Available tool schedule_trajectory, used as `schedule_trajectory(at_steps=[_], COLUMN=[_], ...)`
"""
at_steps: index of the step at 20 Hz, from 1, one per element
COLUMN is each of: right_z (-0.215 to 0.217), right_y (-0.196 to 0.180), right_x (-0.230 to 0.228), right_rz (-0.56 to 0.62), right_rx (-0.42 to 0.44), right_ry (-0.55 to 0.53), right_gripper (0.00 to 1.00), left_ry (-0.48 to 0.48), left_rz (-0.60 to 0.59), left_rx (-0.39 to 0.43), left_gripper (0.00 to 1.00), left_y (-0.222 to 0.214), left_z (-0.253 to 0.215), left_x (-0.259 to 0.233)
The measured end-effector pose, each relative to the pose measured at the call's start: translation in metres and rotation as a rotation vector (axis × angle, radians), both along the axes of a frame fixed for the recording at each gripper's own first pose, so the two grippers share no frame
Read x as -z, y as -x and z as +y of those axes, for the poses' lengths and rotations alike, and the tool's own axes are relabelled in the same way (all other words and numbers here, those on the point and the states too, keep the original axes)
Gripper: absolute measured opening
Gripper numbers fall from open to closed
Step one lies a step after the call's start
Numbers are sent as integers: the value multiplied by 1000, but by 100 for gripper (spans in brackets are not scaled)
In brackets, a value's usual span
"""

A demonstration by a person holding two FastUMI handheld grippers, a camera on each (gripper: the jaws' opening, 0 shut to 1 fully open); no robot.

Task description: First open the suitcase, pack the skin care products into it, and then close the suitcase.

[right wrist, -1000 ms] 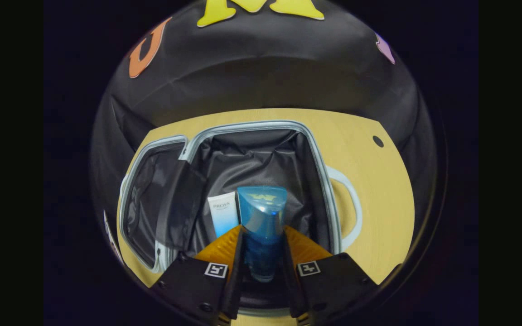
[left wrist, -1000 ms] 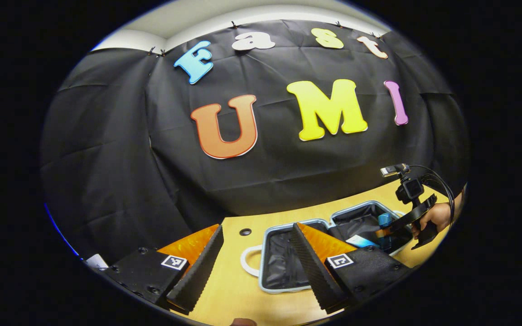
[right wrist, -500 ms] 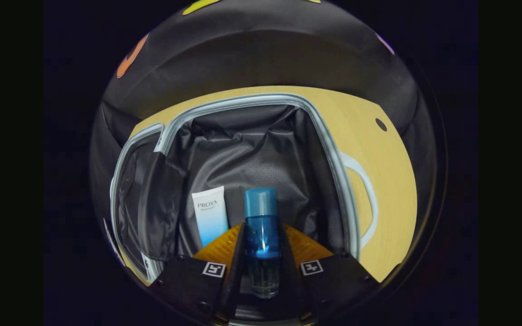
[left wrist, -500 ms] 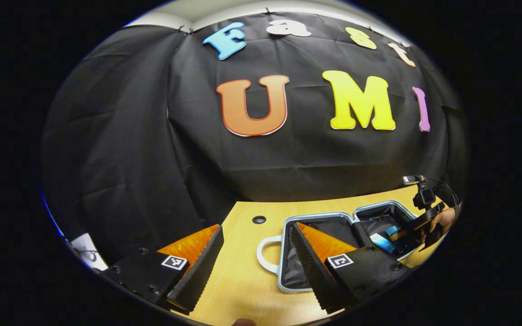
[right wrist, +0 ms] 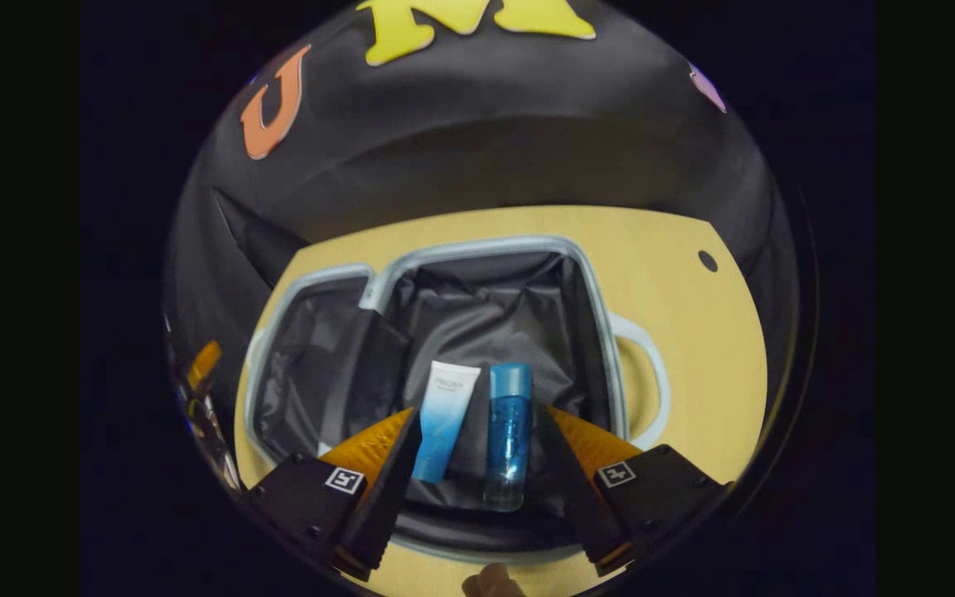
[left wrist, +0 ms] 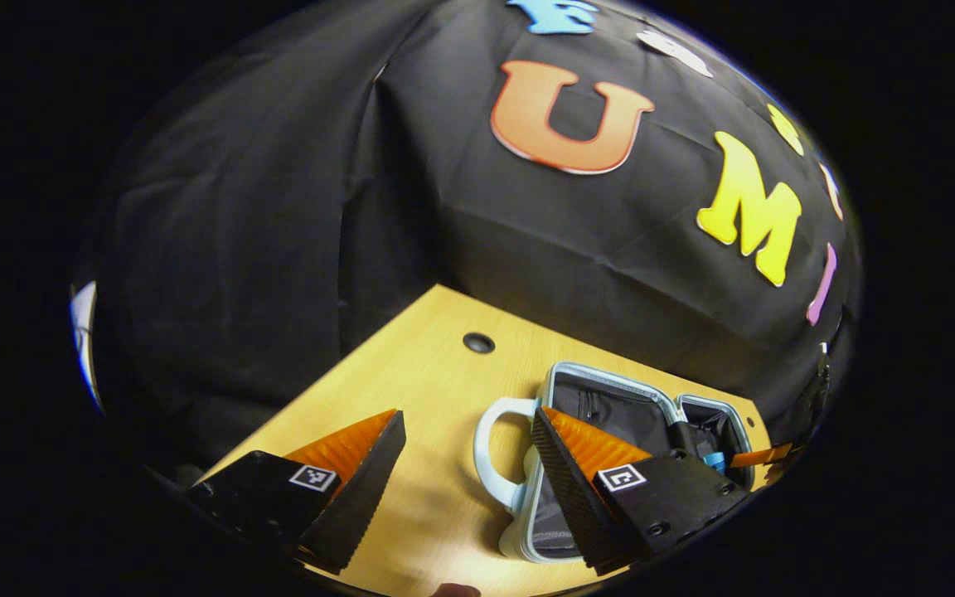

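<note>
Right gripper (right wrist: 477,452): fingers spread apart, holding nothing, above the open suitcase (right wrist: 593,290). Blue bottle (right wrist: 508,435) and white tube (right wrist: 445,419) lie side by side on the lining, tube at 9 o'clock of bottle. Left gripper (left wrist: 465,481): fingers apart, empty, over the table (left wrist: 411,373); the suitcase handle (left wrist: 490,452) lies between them.

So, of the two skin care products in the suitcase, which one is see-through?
The blue bottle, lying on the right, is see-through. The white-and-blue tube beside it on the left is opaque. Both lie in the open suitcase.

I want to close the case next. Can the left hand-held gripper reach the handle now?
Probably yes: the left hand-held gripper is open, the handle lies between its fingers, nothing blocks it.
</note>
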State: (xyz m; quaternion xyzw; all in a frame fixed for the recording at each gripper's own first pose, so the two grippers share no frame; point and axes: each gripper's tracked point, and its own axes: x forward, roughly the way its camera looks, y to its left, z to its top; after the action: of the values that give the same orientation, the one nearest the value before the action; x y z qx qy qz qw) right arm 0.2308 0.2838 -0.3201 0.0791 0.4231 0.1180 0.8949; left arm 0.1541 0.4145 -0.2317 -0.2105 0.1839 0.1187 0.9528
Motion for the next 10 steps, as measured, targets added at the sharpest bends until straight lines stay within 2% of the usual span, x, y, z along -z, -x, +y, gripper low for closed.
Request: schedule_trajectory(at_steps=[2, 3, 4, 5, 7, 8, 10], right_z=[-17, -26, -39, -53, -78, -90, -120], right_y=[18, 28, 39, 51, 76, 88, 112], right_x=[-44, -69, -94, -119, -162, -181, -218], right_rz=[-66, -105, -150, -190, -261, -291, -356], right_rx=[-11, -17, -13, -11, 3, 17, 58], right_ry=[-8, -12, -8, -5, 9, 13, 35], right_gripper=[80, 83, 80, 83, 83, 83, 83], left_ry=[86, 136, 194, 245, 302, 320, 387], left_rz=[32, 39, 40, 53, 94, 123, 94], left_rx=[4, 7, 8, 1, -34, -50, -48], left_gripper=[99, 99, 98, 98, 95, 87, 78], left_y=[-5, -8, -10, -11, -14, -14, -22], left_z=[-5, -8, -12, -11, -13, -14, -21], left_x=[26, 35, 41, 48, 68, 79, 79])
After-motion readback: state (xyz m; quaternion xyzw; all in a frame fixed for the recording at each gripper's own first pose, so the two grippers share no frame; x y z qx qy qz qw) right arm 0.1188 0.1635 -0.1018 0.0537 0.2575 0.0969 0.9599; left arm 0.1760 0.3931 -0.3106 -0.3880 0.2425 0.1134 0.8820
